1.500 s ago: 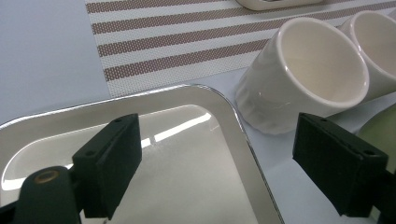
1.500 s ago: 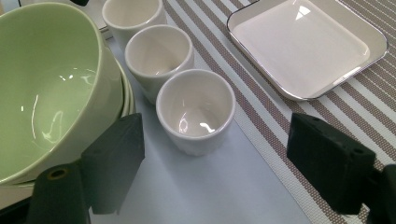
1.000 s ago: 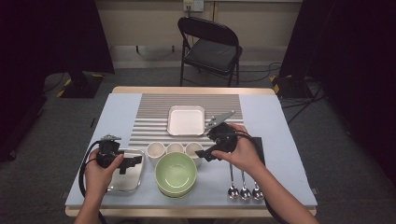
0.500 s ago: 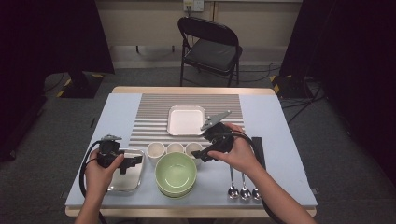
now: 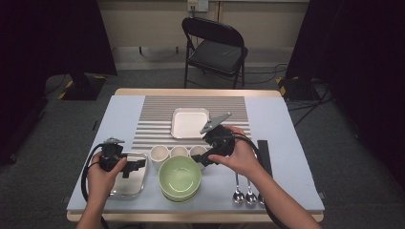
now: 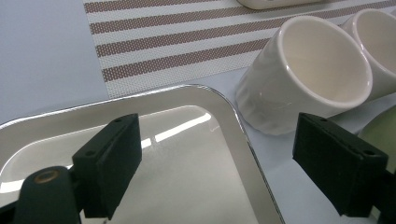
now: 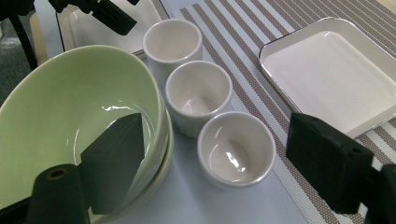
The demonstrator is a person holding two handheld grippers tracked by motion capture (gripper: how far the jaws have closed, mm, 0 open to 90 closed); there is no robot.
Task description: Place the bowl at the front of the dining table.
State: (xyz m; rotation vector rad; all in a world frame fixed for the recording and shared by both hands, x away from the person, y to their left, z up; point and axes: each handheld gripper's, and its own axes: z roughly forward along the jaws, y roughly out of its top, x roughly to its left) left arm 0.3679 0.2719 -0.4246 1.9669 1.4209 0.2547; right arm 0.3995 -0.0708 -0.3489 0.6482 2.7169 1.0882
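Right gripper [image 5: 204,160] hovers over the row of three small white ceramic cups, at the one nearest it [image 7: 236,148]. Fingers [image 7: 334,165] spread wide, nothing between them. In the right gripper view the nearest cup sits between the two open fingers, below them; contact not evident, though the angle makes that hard to judge.

Cups stand upright in a line, the middle cup [image 7: 198,95] and the far cup [image 7: 172,41] close beside one another, just behind the stacked pale green ceramic bowls [image 5: 179,178]. Nearest cup just beside the bowls' rim.

Left gripper [image 5: 136,165] held above the shiny square metal tray [image 5: 125,186] at the counter's [image 5: 286,138] near left. Fingers [image 6: 109,163] spread apart, empty; the tray's rim runs between them in the left gripper view, with the far cup [image 6: 303,70] just past the tray's corner.

White square ceramic plate [image 5: 190,122] lies on the striped woven placemat [image 5: 153,119], behind the cups. Three metal spoons [image 5: 248,193] lie side by side at the near right edge, beside the right forearm. Black folding chair [image 5: 215,47] stands beyond the counter.
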